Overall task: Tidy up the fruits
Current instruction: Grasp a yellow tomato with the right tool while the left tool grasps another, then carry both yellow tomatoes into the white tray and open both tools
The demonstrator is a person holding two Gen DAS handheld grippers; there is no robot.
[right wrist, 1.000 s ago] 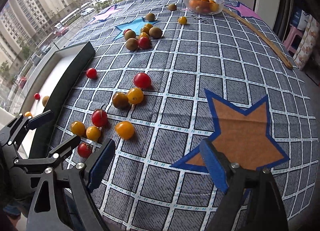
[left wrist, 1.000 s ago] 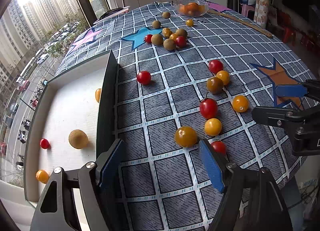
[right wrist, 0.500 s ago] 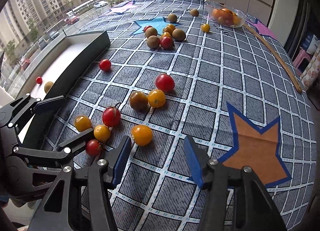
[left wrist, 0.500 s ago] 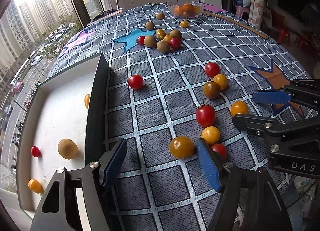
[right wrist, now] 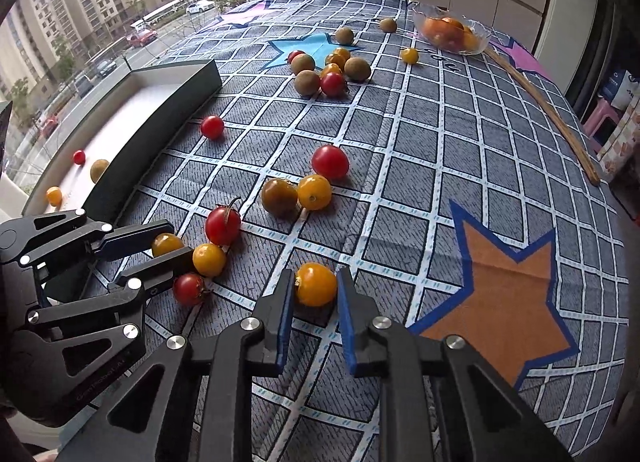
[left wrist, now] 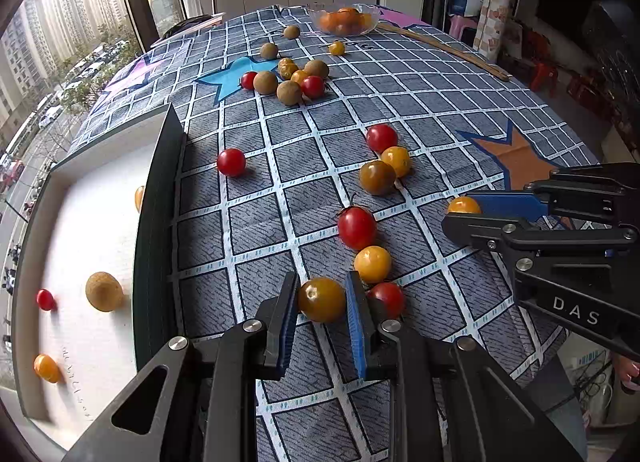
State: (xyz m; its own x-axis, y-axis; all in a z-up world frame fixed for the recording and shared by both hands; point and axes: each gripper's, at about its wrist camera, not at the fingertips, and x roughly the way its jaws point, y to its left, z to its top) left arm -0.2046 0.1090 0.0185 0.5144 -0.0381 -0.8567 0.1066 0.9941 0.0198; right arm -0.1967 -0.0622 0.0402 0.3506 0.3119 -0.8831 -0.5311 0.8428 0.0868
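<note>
Cherry tomatoes and small brown fruits lie scattered on a checked tablecloth. My left gripper [left wrist: 322, 294] is shut on an orange-yellow tomato [left wrist: 321, 299] that rests on the cloth; the same tomato [right wrist: 166, 244] shows between its fingers in the right wrist view. My right gripper [right wrist: 314, 290] is shut on another orange tomato [right wrist: 316, 284], which also shows in the left wrist view [left wrist: 463, 205]. A red tomato [left wrist: 387, 299] and a yellow one [left wrist: 372, 264] lie just right of my left gripper. A white tray [left wrist: 158, 197] with dark walls at the left holds several fruits.
A glass bowl [left wrist: 345, 19] of orange fruit stands at the far end, beside a long wooden stick [left wrist: 444, 49]. A cluster of brown fruits and tomatoes [left wrist: 290, 79] lies near the blue star. The table's near edge is just below both grippers.
Both grippers moved forward and closed: the left onto the orange-yellow tomato, the right onto the orange tomato. One second ago both were wide open and short of the fruit.
</note>
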